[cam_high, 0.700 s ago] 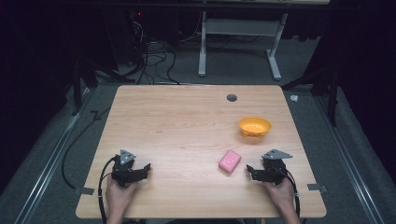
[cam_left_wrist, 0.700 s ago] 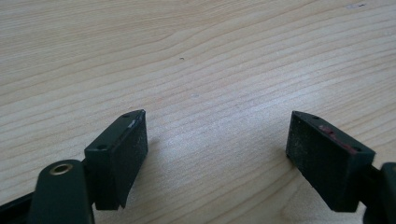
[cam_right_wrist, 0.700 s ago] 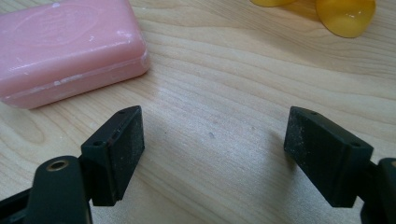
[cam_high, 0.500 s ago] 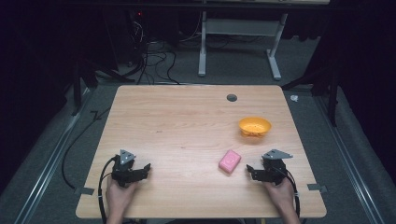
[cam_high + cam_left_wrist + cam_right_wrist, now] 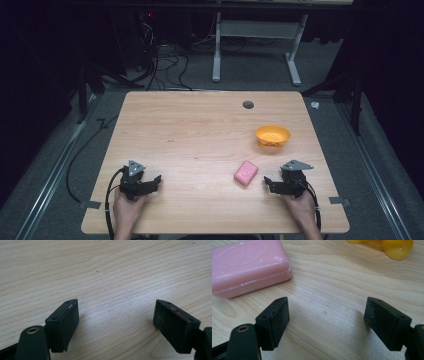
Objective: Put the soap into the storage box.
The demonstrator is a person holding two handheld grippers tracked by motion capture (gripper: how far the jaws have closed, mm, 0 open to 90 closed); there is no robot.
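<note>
At the lower left of the high view, the left hand-held gripper point(image 5: 155, 180) rests on the wooden table point(image 5: 200, 140), jaws spread apart over bare wood. Right of centre lies a pink soap bar point(image 5: 246, 172), flat on the table. Above it, toward the right edge, sits an orange bowl point(image 5: 272, 135) (well apart from the soap). At the lower right, the right hand-held gripper point(image 5: 267, 183) has its jaws apart, holding nothing, just beside the soap.
</note>
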